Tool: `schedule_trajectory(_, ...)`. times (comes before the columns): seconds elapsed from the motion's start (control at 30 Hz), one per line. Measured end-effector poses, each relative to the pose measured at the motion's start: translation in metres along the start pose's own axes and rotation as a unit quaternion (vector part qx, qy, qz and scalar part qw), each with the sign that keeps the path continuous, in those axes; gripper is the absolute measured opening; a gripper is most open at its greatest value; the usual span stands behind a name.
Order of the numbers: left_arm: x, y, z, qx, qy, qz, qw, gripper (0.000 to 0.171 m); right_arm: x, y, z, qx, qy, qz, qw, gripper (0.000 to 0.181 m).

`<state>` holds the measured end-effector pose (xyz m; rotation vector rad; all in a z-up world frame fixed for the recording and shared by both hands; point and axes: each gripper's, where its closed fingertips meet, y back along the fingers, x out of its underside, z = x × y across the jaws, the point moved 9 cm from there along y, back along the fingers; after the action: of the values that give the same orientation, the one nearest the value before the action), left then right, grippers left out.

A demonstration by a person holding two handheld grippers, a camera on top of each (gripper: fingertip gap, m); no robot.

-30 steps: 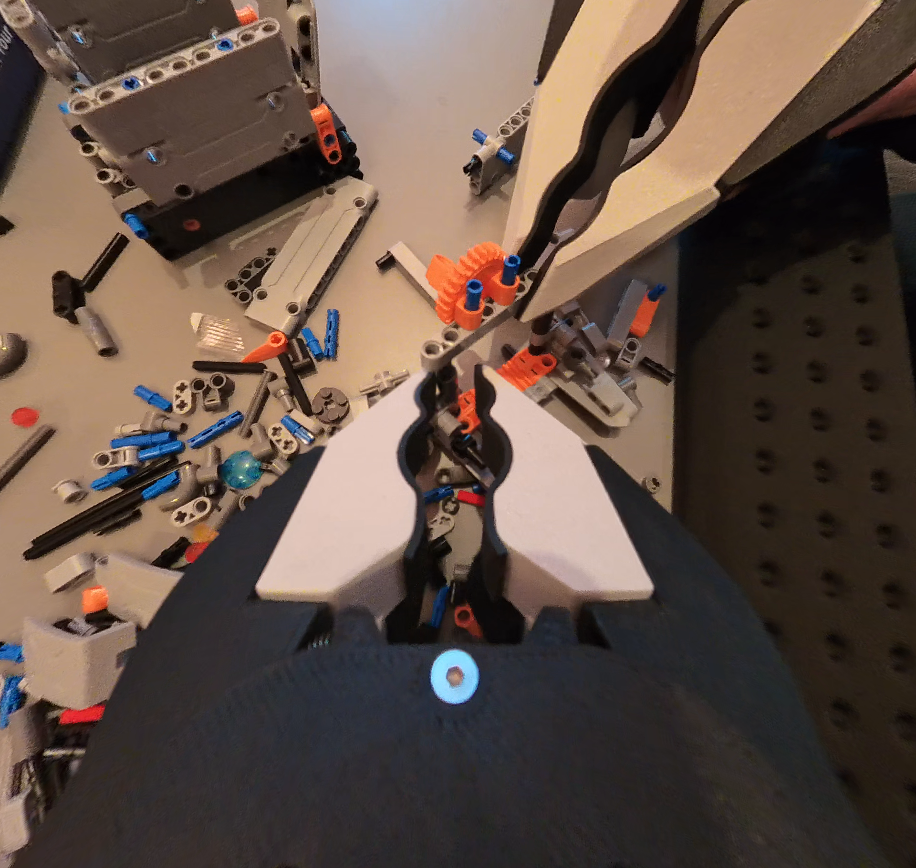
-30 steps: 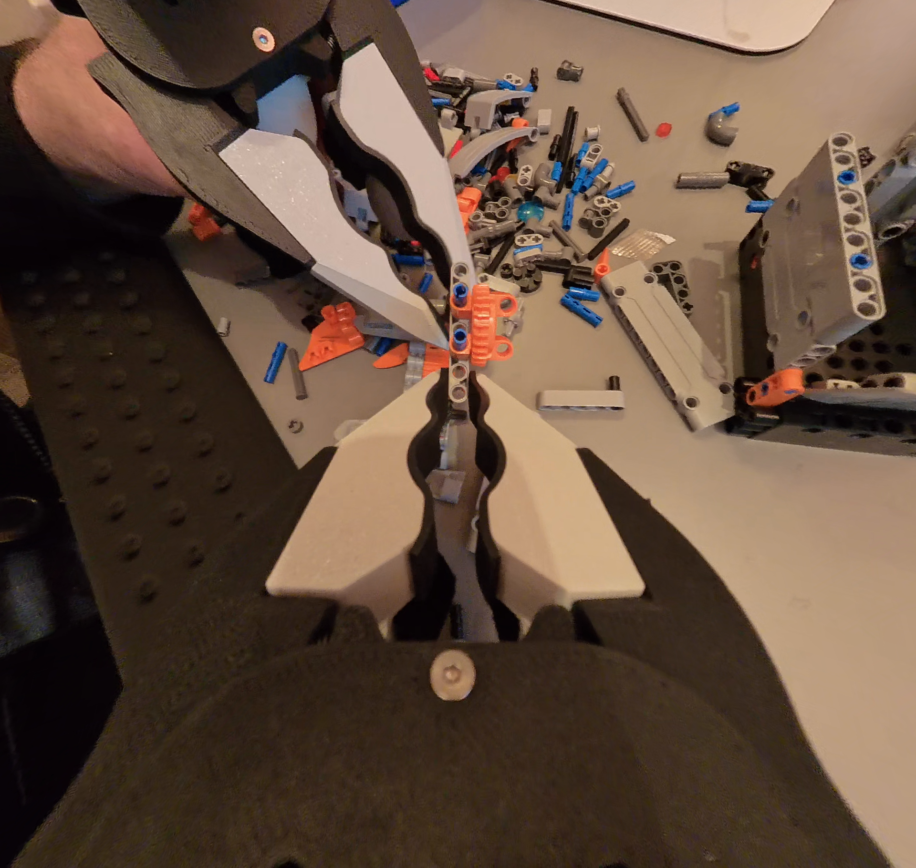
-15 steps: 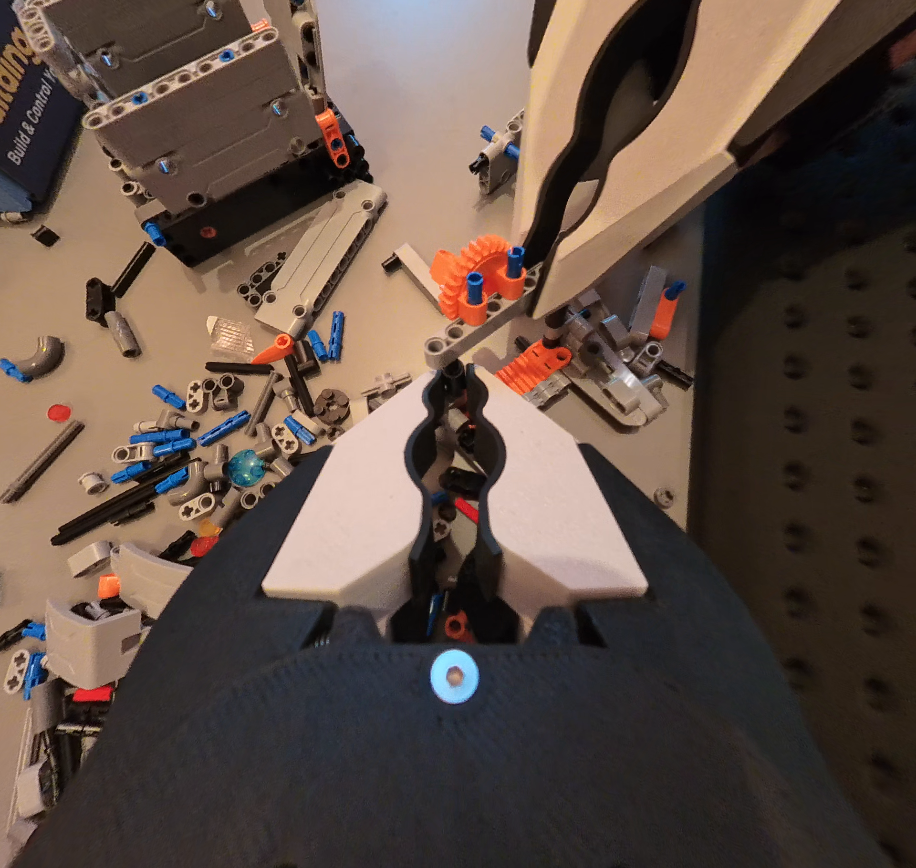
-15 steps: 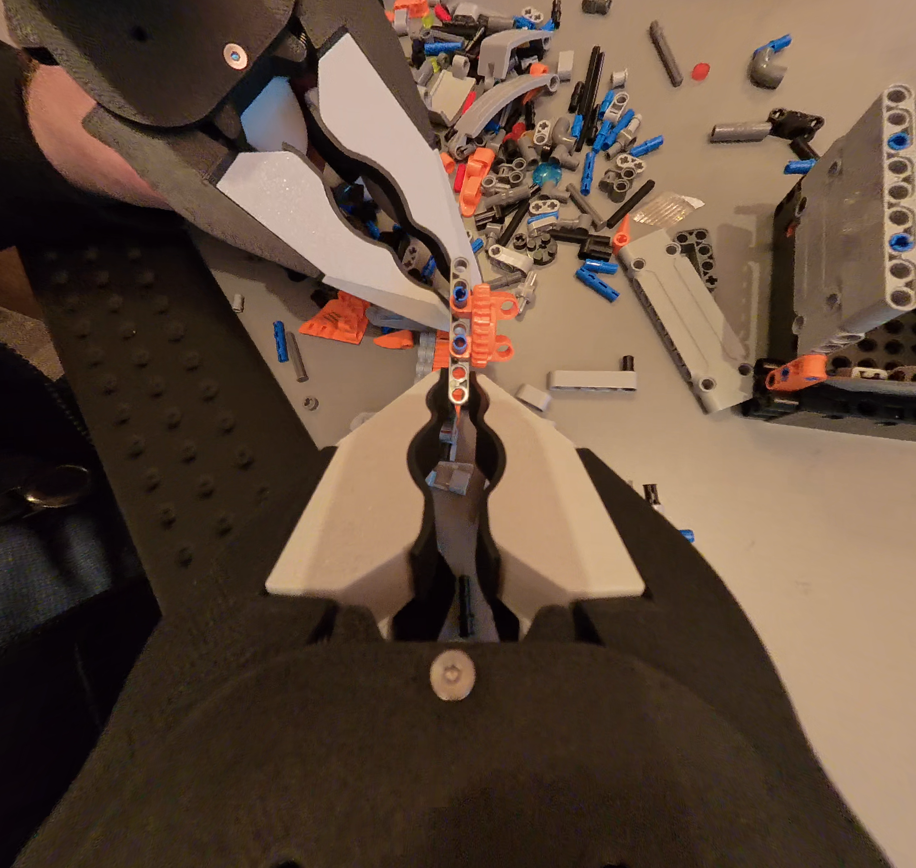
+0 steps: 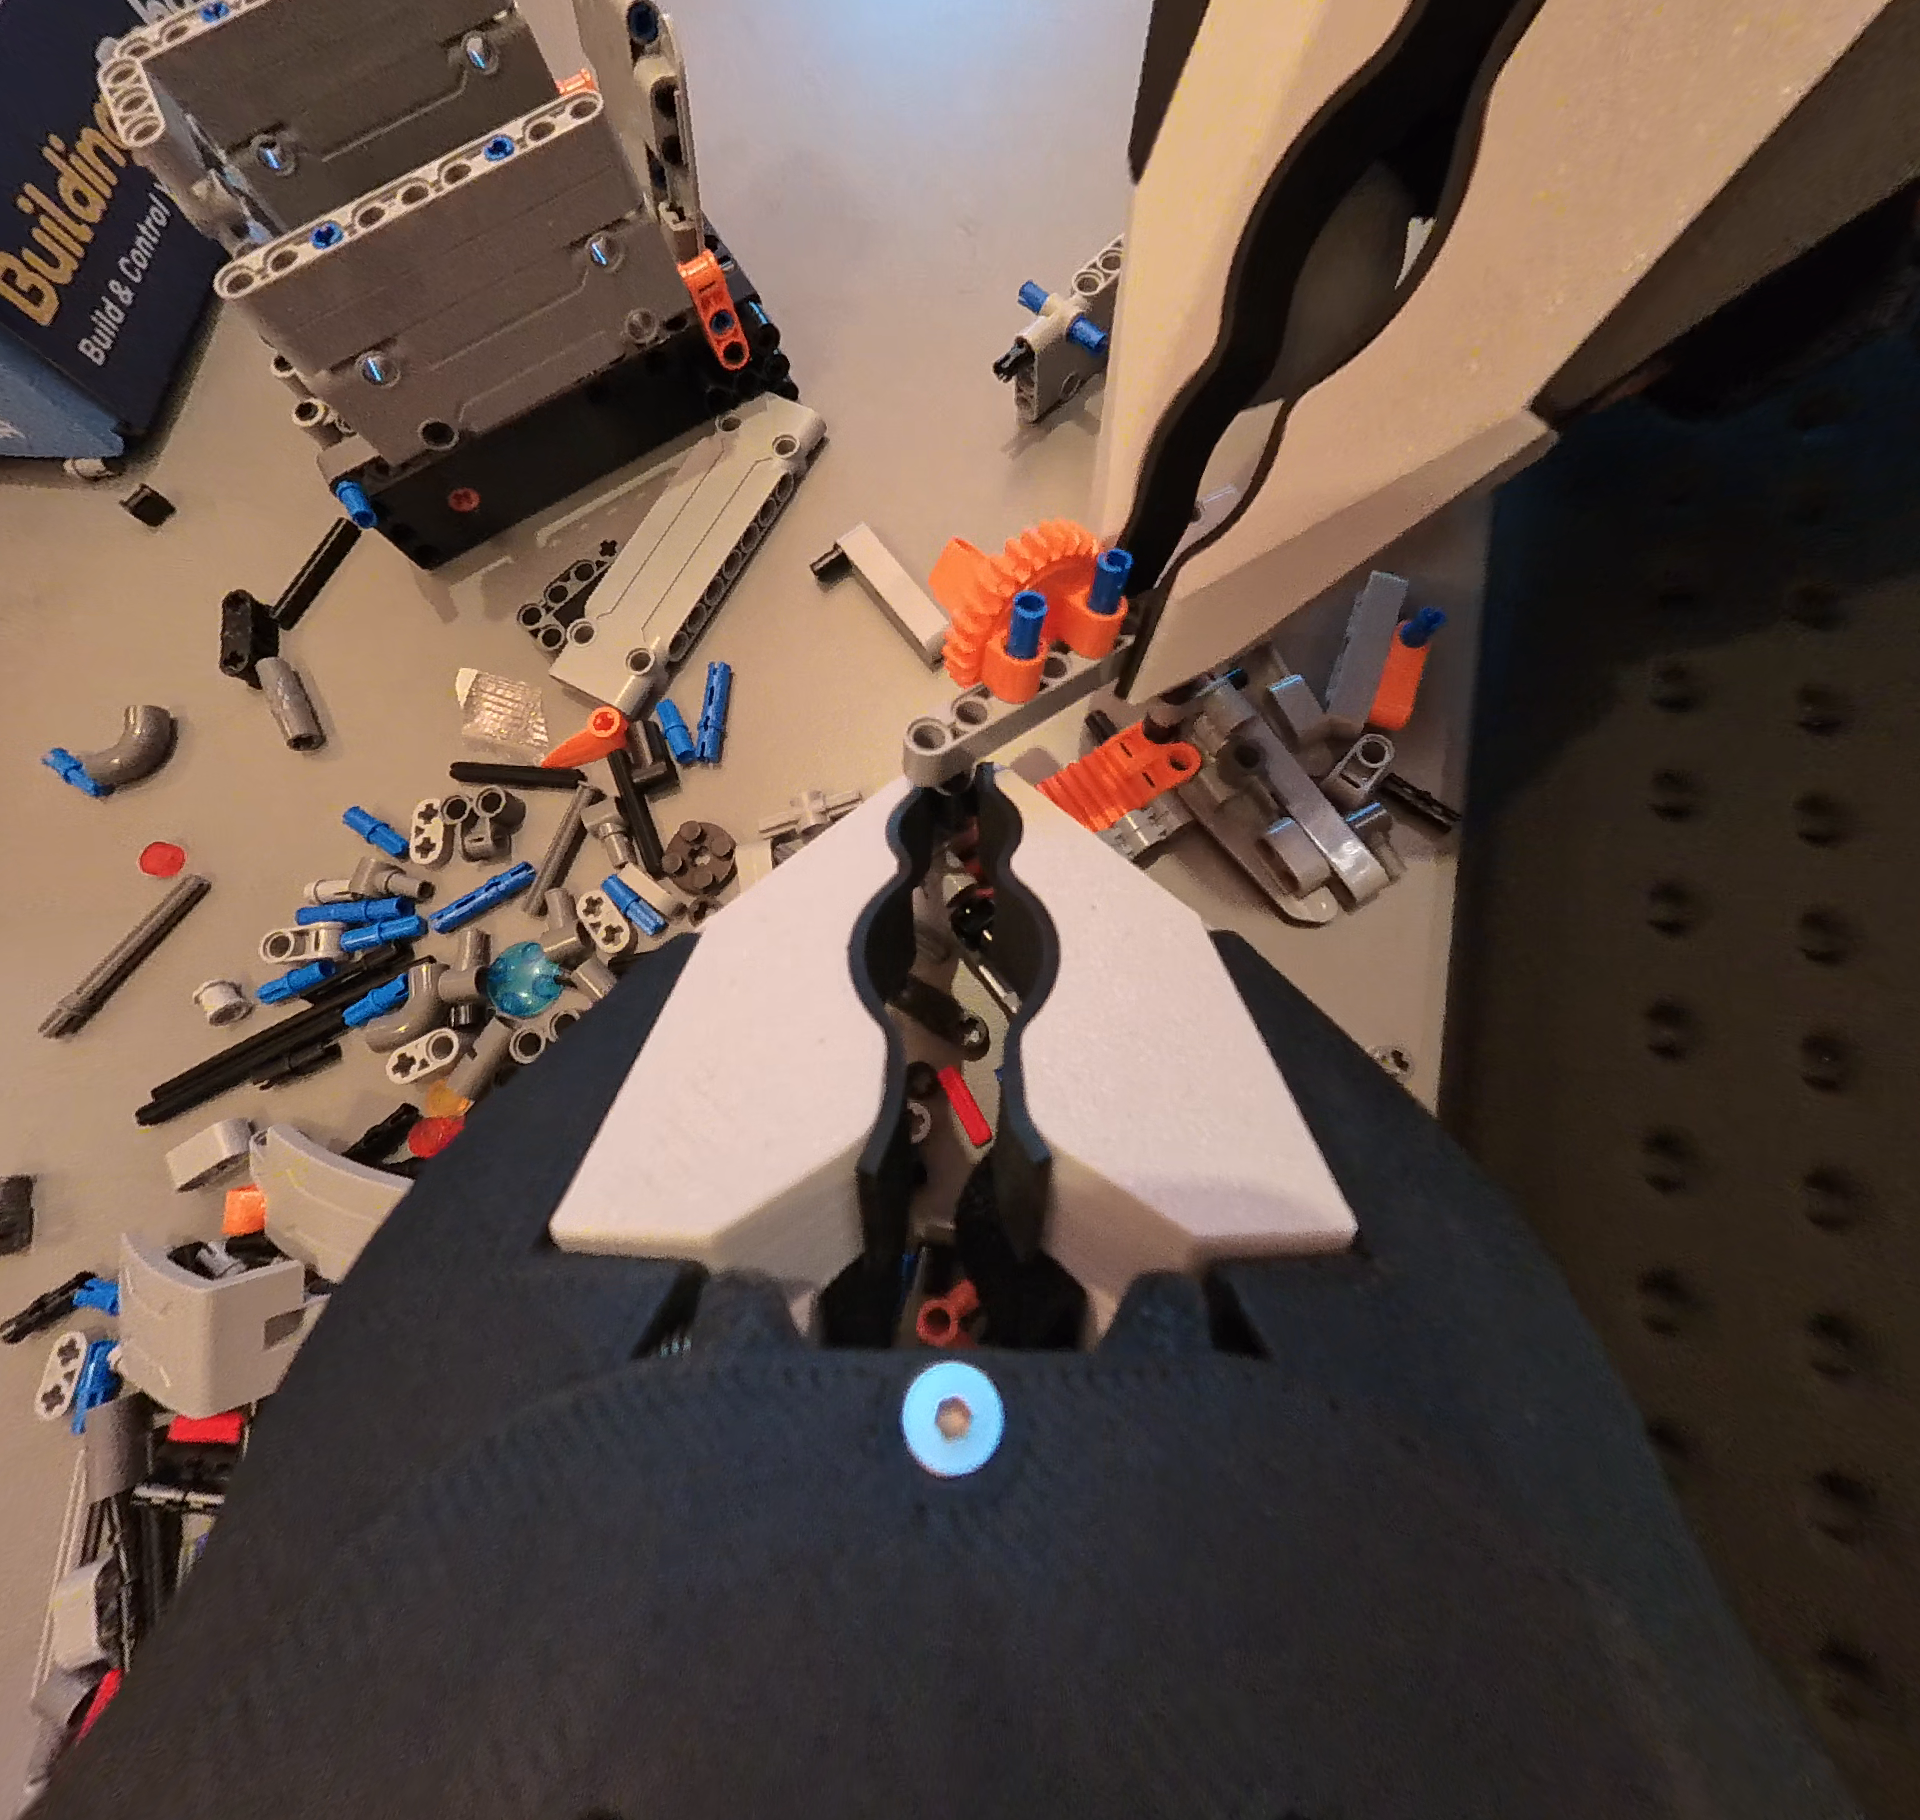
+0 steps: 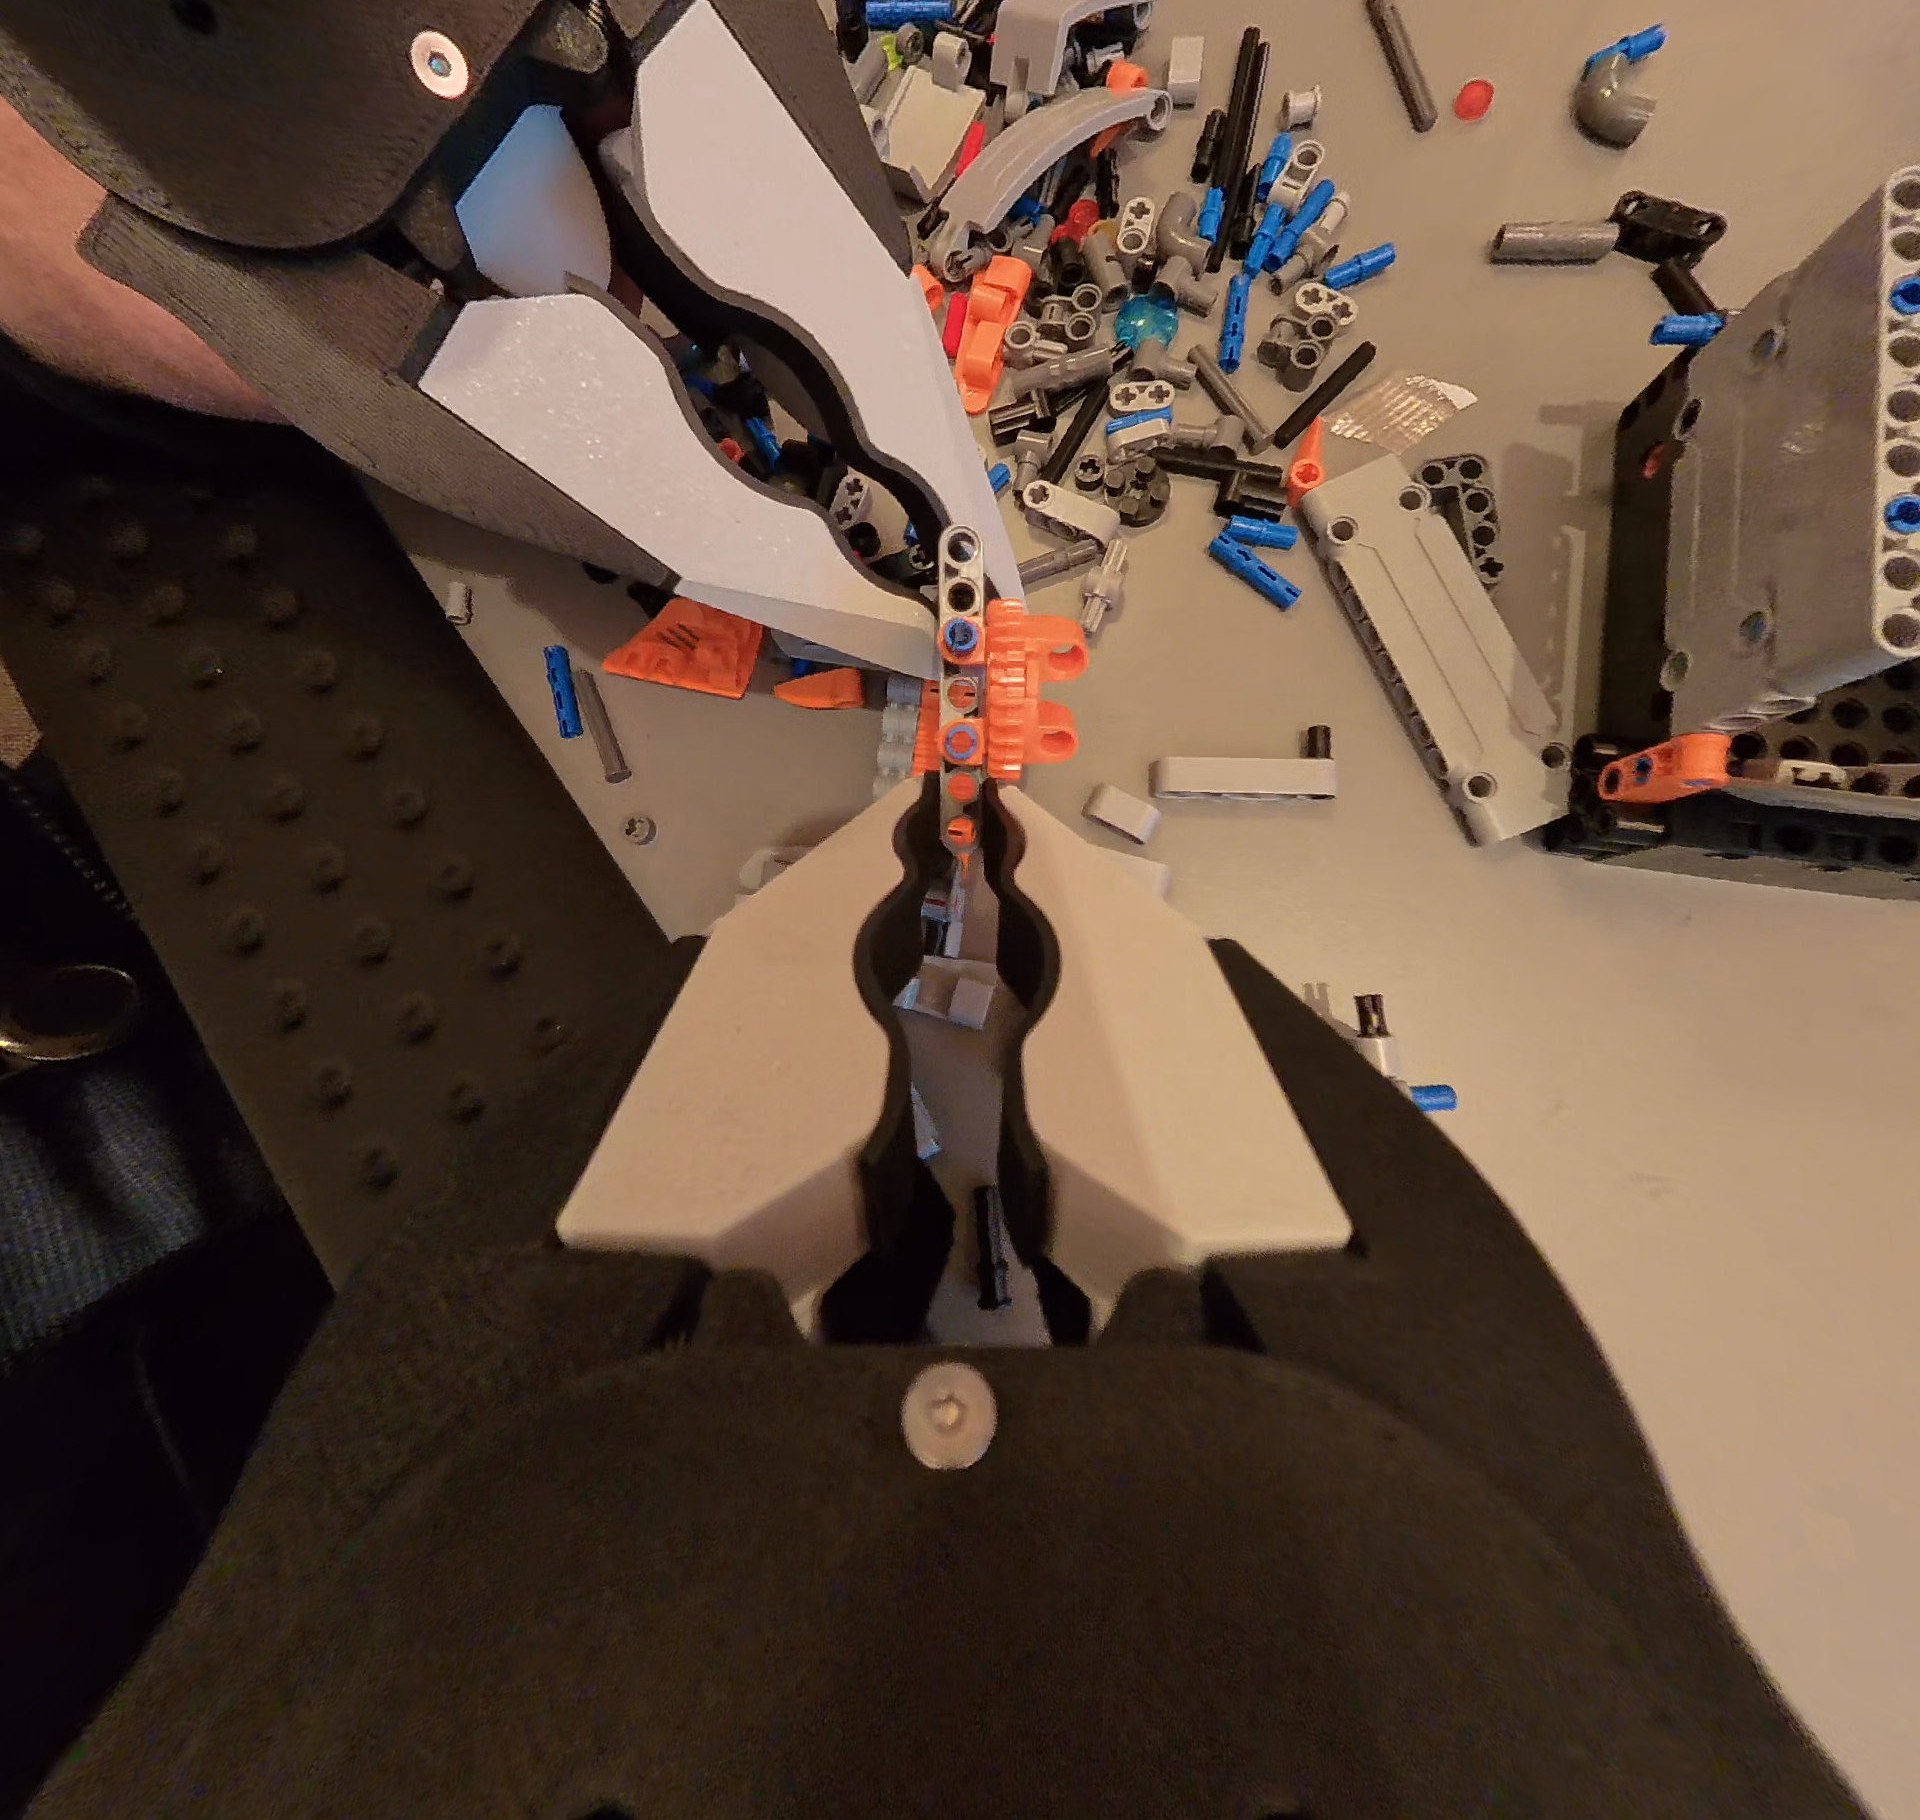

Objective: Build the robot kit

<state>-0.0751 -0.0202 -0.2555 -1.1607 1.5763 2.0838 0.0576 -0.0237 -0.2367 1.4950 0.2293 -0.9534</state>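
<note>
A grey holed beam (image 5: 977, 721) carries an orange gear piece (image 5: 1013, 607) and two blue pins. It hangs above the table between both grippers. My left gripper (image 5: 954, 783) is closed on the beam's near end. My right gripper (image 6: 961, 804) is shut on the other end of the beam (image 6: 961, 690), with the orange gear (image 6: 1013, 690) just past its tips. The right gripper also shows in the left wrist view (image 5: 1138, 627), coming in from the upper right. The left gripper shows in the right wrist view (image 6: 961, 596), from the upper left, with a hand behind it.
A grey panel build on a black base (image 5: 416, 264) stands at the back, also in the right wrist view (image 6: 1787, 544). A pile of small loose parts (image 5: 416, 939) covers the table. A long grey panel (image 5: 696, 565) lies beside it. A black studded mat (image 5: 1714, 939) edges the table. Left and right tips are no more than a few centimetres apart.
Both grippers have risen together with the beam between them; the table and parts look farther away. The hold on the beam is unchanged.
</note>
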Motion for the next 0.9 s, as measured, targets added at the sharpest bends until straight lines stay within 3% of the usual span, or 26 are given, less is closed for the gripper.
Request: schedule_trajectory(0.9, -0.0041, -0.0009, -0.0002, -0.037, 0.006, 0.009, 0.999, 0.005, -0.0032, 0.0062, -0.0009, -0.015, -0.037, -0.016, 0.999, 0.005)
